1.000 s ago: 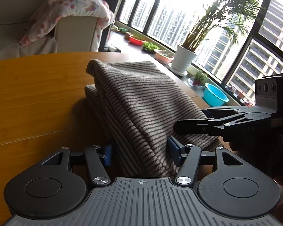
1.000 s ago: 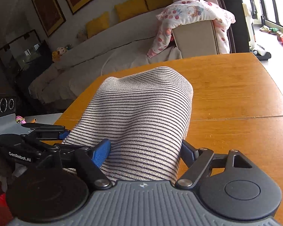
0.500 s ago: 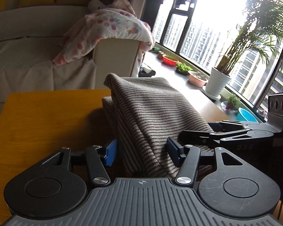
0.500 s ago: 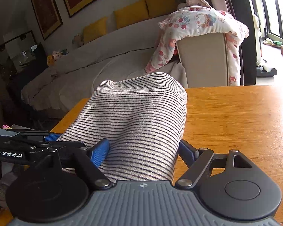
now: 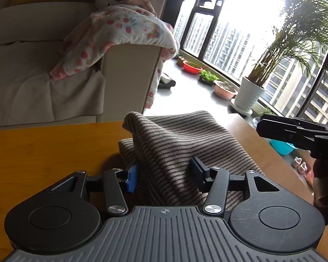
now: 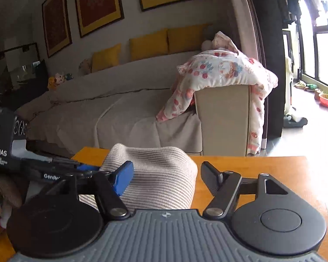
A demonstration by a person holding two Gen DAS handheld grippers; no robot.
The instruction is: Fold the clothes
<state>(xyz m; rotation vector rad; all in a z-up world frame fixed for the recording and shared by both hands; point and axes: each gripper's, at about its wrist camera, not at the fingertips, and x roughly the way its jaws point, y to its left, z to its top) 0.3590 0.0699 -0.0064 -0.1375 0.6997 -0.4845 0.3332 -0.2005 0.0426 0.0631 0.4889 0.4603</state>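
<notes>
While striped garment (image 5: 175, 144) lies folded — grippers (image 5: 164, 174) spread.

The folded garment (image 5: 177, 144) lies on the table (image 5: 43, 152) at lower centre of the left wrist view, between the left gripper (image 5: 164, 175) fingers. The right gripper (image 5: 295, 133) sits at right edge. Behind the table, upper left, stands a sofa (image 5: 32, 83); potted plants (image 5: 249, 96) line the upper right.
</notes>
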